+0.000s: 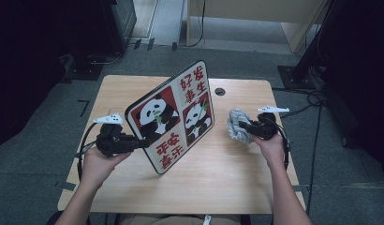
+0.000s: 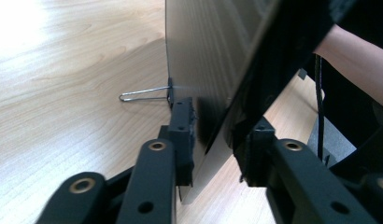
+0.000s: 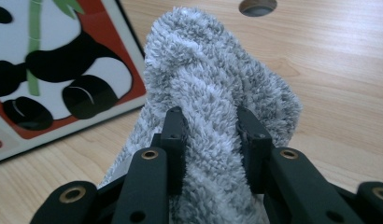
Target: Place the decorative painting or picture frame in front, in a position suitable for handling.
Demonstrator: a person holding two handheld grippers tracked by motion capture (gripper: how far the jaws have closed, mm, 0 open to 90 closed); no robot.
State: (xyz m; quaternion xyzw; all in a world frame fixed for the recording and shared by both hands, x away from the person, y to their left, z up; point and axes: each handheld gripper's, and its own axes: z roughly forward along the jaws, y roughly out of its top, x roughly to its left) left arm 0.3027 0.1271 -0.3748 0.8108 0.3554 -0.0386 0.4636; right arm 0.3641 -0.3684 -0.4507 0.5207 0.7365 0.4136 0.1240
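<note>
A square board [image 1: 171, 115] printed with pandas and red characters stands tilted on one corner on the wooden table [image 1: 218, 187]. My left gripper [image 1: 144, 140] is shut on its lower left edge; in the left gripper view the jaws [image 2: 217, 135] press on both faces of the board [image 2: 203, 56]. A grey fluffy cloth [image 1: 236, 123] hangs bunched just right of the board, a little above the table. My right gripper [image 1: 244, 127] is shut on it, and in the right gripper view the cloth [image 3: 203, 60] bulges between the gripper's [image 3: 210, 126] pads, with the board [image 3: 49, 70] to its left.
A thin wire stand [image 2: 143, 94] sticks out from the board's back onto the table. A round cable hole [image 1: 220, 91] sits near the table's far edge. Dark equipment stands and cables lie on the floor to the right and at the back left.
</note>
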